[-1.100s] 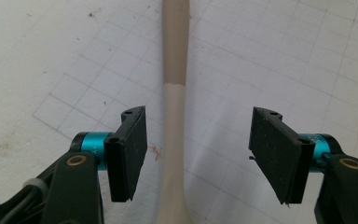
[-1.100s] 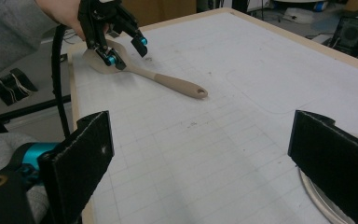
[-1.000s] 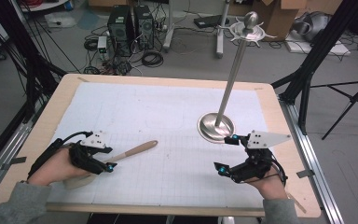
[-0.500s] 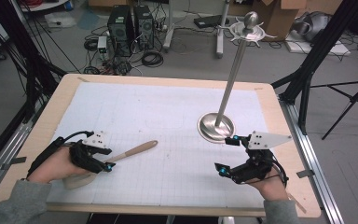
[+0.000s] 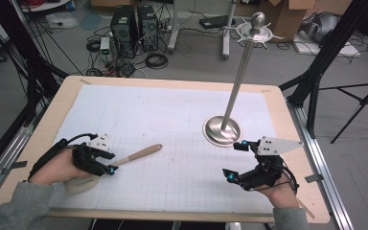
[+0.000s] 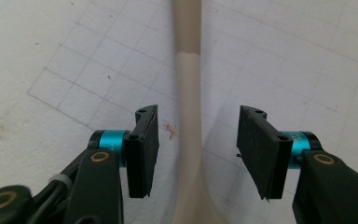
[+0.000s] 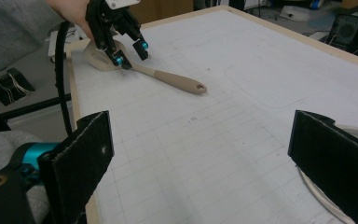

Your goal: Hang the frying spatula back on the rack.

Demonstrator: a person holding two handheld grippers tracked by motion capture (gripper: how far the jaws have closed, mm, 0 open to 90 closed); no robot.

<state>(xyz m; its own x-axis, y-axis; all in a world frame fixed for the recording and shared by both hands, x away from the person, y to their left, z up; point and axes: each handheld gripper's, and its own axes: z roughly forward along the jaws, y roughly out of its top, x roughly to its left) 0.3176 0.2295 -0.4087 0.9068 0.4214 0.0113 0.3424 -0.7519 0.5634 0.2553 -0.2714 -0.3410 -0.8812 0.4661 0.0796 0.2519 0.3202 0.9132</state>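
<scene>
A beige spoon (image 5: pixel 139 154) lies on the white grid mat (image 5: pixel 172 120), its bowl (image 5: pixel 79 184) under the person's left hand. My left gripper (image 5: pixel 108 162) stands open astride the spoon's neck; in the left gripper view the handle (image 6: pixel 189 116) runs up between the two pads (image 6: pixel 144 154) without touching either. My right gripper (image 5: pixel 236 160) is open at the front right with nothing between its pads (image 7: pixel 81 158). It faces across the mat toward the spoon (image 7: pixel 175 79) and the left gripper (image 7: pixel 128 46).
A metal stand with a round base (image 5: pixel 223 130) and a tall pole (image 5: pixel 239 72) rises just beyond the right gripper; its base rim (image 7: pixel 314 193) peeks out beside the right jaw. The wooden table edge (image 5: pixel 297 143) frames the mat. Cables, computers and tripods stand on the floor behind.
</scene>
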